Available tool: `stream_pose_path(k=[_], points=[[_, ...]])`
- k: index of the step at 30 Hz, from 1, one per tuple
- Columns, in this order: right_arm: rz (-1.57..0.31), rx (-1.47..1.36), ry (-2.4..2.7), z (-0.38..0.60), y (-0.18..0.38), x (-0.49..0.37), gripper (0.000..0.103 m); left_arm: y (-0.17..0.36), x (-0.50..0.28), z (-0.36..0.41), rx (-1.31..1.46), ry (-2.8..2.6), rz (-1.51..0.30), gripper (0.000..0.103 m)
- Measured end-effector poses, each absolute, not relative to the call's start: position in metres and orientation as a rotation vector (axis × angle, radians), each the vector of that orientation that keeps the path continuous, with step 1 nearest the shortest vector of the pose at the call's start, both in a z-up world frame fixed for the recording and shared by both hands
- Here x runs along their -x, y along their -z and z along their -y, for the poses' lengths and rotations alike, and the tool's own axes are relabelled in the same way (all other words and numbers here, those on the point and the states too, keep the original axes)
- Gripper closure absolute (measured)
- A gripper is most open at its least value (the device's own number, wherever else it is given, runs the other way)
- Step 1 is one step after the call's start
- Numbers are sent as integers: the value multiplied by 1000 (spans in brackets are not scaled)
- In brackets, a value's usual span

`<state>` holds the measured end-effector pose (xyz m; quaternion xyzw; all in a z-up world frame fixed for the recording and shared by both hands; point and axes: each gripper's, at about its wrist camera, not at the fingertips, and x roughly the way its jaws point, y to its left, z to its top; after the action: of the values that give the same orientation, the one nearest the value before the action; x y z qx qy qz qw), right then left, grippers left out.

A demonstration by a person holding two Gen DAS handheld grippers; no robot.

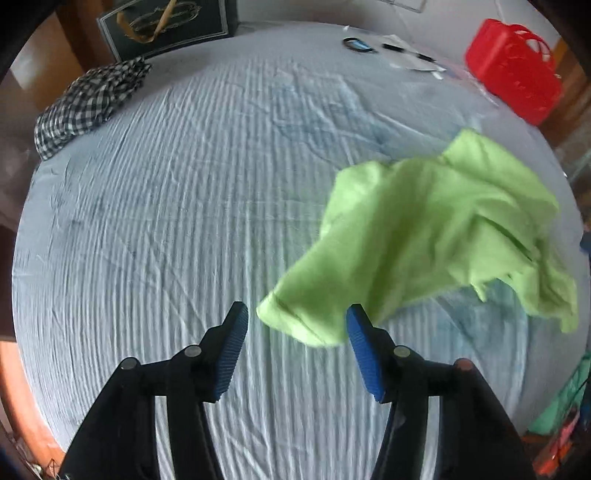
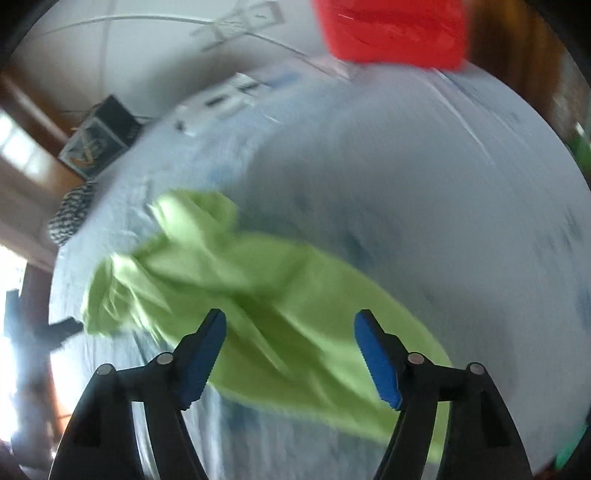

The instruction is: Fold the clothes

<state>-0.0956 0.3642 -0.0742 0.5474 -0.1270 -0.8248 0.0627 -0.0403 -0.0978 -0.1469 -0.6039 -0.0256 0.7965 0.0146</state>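
Note:
A crumpled lime-green garment lies on the pale blue striped bedsheet, right of centre in the left wrist view. My left gripper is open, with its right pad beside the garment's near corner. In the right wrist view the same garment is blurred and spreads under and between the fingers of my right gripper, which is open and holds nothing.
A folded black-and-white checked cloth sits at the bed's far left. A dark box stands behind it. A red plastic basket is at the far right, with papers and small items beside it.

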Motion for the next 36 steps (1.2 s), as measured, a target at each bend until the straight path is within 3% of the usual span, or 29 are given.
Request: stream_pose_path(k=[4,5,8,10,11,12,13,18,22,24,25,26,28,31,36], points=[[299,-1615,2442,-317,78,156,26,170,49,100,1933,-2464,149,49],[276,-1619,2418,-302,84,168,18,172,50,100,1928,-2456,175,60],[199,-1654,2352,-264,110,199,11,175,53,103,1924,-2450,218,85],[144,-1690,2319,-241,133,212,11,168,54,103,1893,-2470,209,90],[119,-1717,2297,-234,142,215,19,162,54,103,1875,-2488,193,91],[92,-1750,2270,-229,150,217,38,154,56,105,1853,-2514,179,91],[75,-1766,2246,-226,154,218,99,146,58,106,1830,-2539,167,91],[55,-1497,2426,-245,81,203,96,77,81,114,1626,-2646,127,92],[73,-1321,2619,-280,33,223,96,46,151,108,1525,-2701,90,92],[129,-1293,2676,-295,29,246,91,43,193,102,1520,-2707,93,92],[156,-1295,2705,-301,29,257,80,46,211,99,1559,-2687,98,91],[176,-1316,2740,-309,32,269,64,50,228,95,1597,-2665,102,87],[209,-1338,2786,-321,34,279,49,56,249,83,1644,-2622,77,76],[255,-1347,2800,-340,30,265,44,60,240,73,1640,-2577,41,47],[305,-1489,2756,-371,51,195,42,88,188,70,1707,-2454,29,45]])
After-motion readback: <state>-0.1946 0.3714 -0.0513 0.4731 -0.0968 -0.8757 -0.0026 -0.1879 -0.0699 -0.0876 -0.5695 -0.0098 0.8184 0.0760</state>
